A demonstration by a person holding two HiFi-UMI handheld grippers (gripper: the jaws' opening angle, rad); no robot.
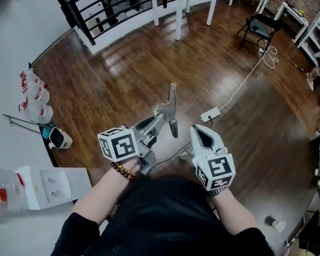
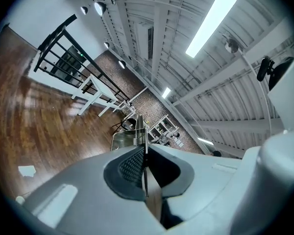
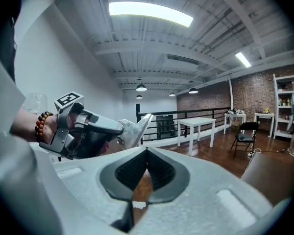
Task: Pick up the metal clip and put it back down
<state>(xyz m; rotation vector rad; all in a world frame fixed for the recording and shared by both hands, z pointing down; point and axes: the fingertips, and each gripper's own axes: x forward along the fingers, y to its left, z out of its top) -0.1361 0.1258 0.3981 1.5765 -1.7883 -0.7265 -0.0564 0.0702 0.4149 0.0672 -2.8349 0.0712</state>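
left claw (image 1: 159,120) gripping metal clip (image 1: 173,110) at flat end | right claw (image 1: 196,131) resting closed, empty | clip looking rigid, light, slippery

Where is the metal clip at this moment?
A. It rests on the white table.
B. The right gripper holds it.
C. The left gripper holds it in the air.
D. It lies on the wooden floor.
C: the left gripper is shut on the metal clip, raised above the floor, while the right gripper has its jaws together on nothing.
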